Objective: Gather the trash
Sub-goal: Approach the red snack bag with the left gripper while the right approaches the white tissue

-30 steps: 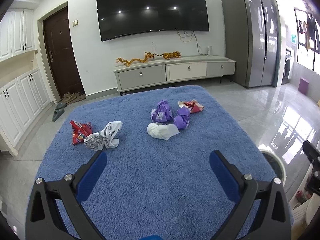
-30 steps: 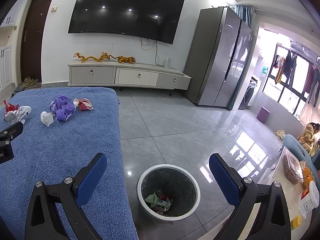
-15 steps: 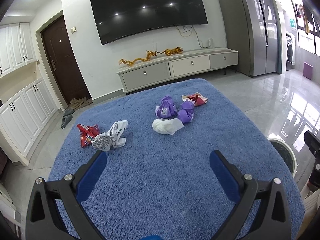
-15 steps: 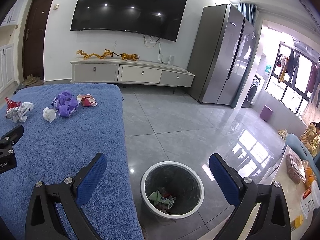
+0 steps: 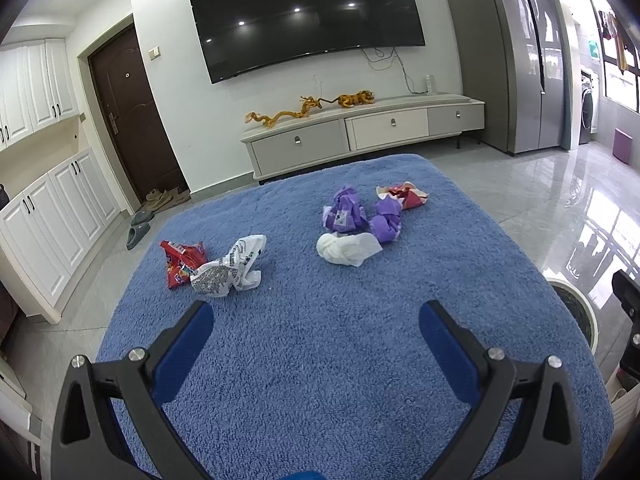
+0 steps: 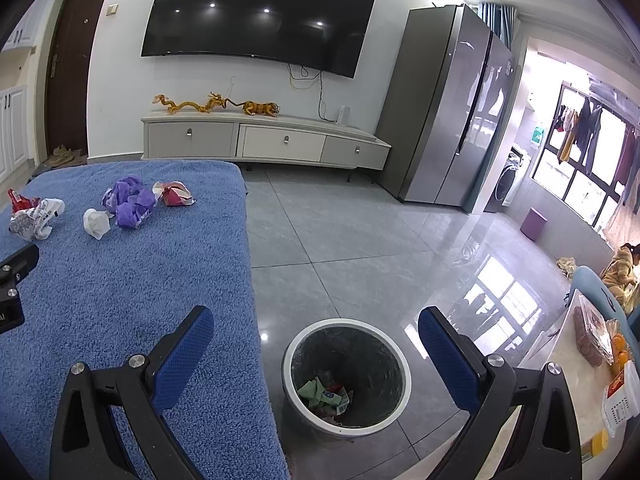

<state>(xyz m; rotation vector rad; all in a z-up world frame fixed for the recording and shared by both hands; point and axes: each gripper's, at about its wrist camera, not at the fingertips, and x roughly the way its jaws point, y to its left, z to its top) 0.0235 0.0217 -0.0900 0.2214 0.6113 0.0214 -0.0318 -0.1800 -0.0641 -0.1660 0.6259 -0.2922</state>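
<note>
Here the left gripper (image 5: pixel 316 320) sits at the bottom of its view with its blue-padded jaws spread wide and nothing between them, poised above the blue fleecy cloth (image 5: pixel 340 380) that fills the lower half of the frame. Beyond the left pad, in the left middle of the frame, a crumpled white wrapper (image 5: pixel 230 268) lies touching a red snack packet (image 5: pixel 182 262). Toward the centre right, a white tissue wad (image 5: pixel 346 249) rests just in front of two purple wrappers (image 5: pixel 346 214), and a red-and-white wrapper (image 5: pixel 406 195) lies just behind them. At the right edge, past the cloth's border, the rim of the trash bin (image 5: pixel 576 300) shows beside a black part of the other tool.

The right gripper (image 6: pixel 316 318) is likewise spread wide and empty at the bottom of its view. Between and below its pads stands the trash bin (image 6: pixel 394 354) on the grey tiled floor, with some crumpled scraps (image 6: pixel 326 394) at its bottom. The cloth's edge runs just left of the bin, and the same litter lies in the upper left of that frame. A person (image 6: pixel 620 266) sits at the far right edge.
</note>
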